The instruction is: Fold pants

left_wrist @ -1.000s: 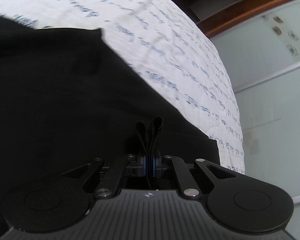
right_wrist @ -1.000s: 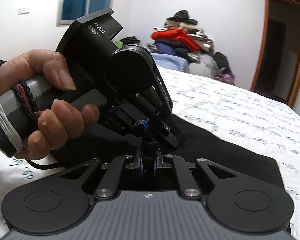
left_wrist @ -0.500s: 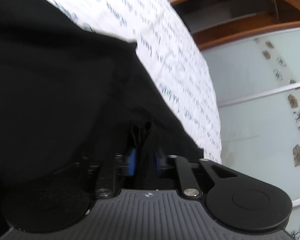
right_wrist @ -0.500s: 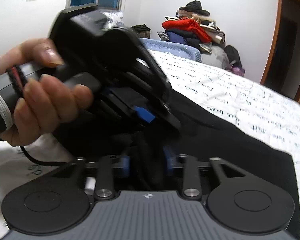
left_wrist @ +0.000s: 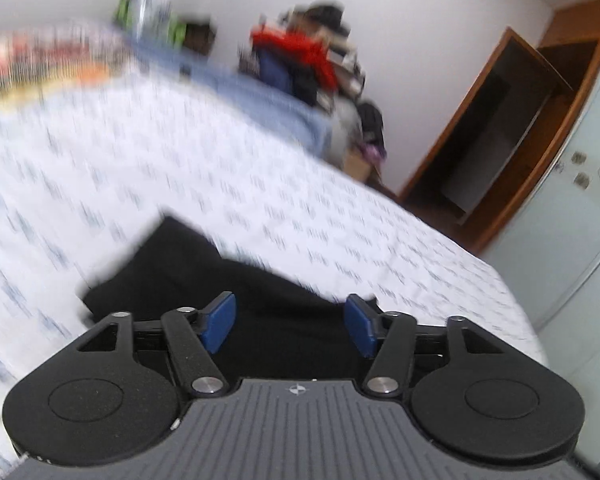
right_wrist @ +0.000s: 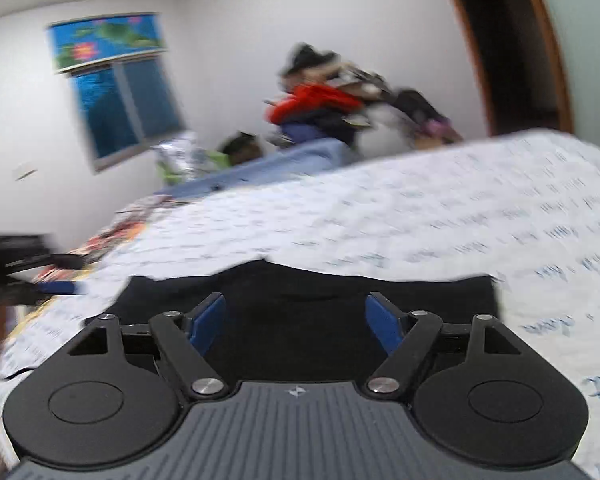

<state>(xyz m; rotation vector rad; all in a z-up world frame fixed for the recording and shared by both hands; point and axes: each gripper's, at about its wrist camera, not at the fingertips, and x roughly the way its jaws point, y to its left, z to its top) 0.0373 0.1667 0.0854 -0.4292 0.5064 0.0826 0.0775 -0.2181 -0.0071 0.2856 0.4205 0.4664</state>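
The black pants lie folded flat on the white printed bed sheet. They also show in the right wrist view as a dark rectangle. My left gripper is open and empty, raised just above the pants' near edge. My right gripper is open and empty too, over the near edge of the pants. The left gripper and the hand holding it show blurred at the far left of the right wrist view.
A pile of clothes with a red garment sits on a blue surface beyond the bed. A wooden door frame and a pale wardrobe door stand at the right. A window is on the far wall.
Both grippers were shut on the black fabric close together. They have opened, let go and pulled up and apart. The pants now lie folded on the sheet.
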